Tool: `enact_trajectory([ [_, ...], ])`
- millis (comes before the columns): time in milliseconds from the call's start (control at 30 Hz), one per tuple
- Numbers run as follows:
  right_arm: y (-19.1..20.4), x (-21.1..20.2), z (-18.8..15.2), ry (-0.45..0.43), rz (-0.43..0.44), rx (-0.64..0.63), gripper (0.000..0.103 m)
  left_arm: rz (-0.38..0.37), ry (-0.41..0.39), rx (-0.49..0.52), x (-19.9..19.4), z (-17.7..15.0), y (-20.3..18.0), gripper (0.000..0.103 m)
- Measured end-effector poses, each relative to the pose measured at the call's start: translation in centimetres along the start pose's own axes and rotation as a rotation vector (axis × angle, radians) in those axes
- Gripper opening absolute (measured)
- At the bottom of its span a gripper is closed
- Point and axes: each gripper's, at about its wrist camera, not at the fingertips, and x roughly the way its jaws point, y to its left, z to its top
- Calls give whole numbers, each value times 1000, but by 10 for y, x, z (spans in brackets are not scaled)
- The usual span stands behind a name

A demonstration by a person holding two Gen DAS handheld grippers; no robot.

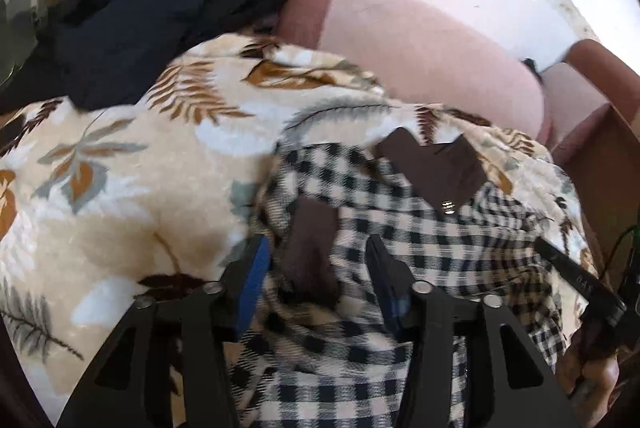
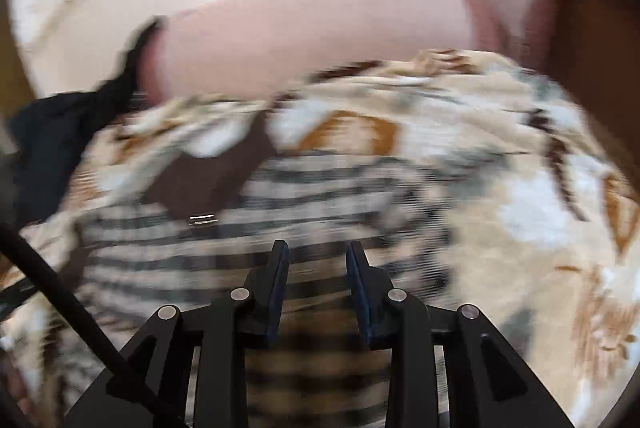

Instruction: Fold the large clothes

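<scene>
The checked shirt (image 1: 400, 252), low in the frame, is judged soft, light and floppy; it is best taken by an edge. The left gripper (image 1: 316, 260) is seen parted around cloth, not clamped. The right gripper (image 2: 318, 260) is held apart above it.

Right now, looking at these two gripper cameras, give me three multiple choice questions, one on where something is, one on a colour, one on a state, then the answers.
1. Where does the dark garment lie in the left wrist view?
A. Up and to the left of the checked garment, on the leaf-print blanket
B. Between the left gripper's fingers
C. On the floor

2. What colour are the collar and trim on the checked garment?
A. Red
B. Brown
C. Green

3. How do the right gripper's jaws stand?
A. Clamped flat together
B. Apart, over checked cloth
C. Closed on the dark garment

Answers:
1 A, it lies at the upper left on the leaf-print blanket.
2 B, the collar is brown.
3 B, a gap shows between the fingers with checked cloth behind it.
</scene>
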Motion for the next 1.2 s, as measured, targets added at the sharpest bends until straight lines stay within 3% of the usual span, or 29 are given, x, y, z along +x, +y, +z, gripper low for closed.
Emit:
enact_trajectory([
  [67,20,6,-6,49,131,-28,33,-14,21,24,9,-3,-8,57],
  [133,36,19,-17,126,227,-48,33,-13,93,56,27,-10,-15,57],
  [200,42,39,-26,241,302,-55,35,64,168,113,43,-20,-21,57],
  [267,34,54,-34,299,246,-40,28,110,191,152,51,-27,-24,57],
  [333,24,53,-29,282,224,-14,26,119,185,170,49,-29,-26,57],
  [433,17,30,-20,159,88,-24,33,76,167,123,36,-28,-20,57],
  [500,9,21,-16,116,89,-14,36,38,153,96,30,-28,-15,59],
  [567,-3,26,-16,152,138,41,36,50,167,109,30,-31,-11,63],
  [700,-38,34,-19,187,-18,110,32,54,191,104,35,-40,-1,64],
  [733,-44,30,-19,181,-1,135,32,66,182,122,30,-42,-2,67],
  [767,-49,25,-18,173,-5,150,33,73,175,138,26,-44,-2,67],
  [867,-55,-5,-21,122,-62,114,51,67,150,147,8,-50,6,67],
  [967,-64,-28,-33,123,-103,118,52,74,156,98,-3,-56,22,68],
  [1200,-136,-68,-77,159,-185,325,55,31,229,-77,-22,-82,65,68],
])
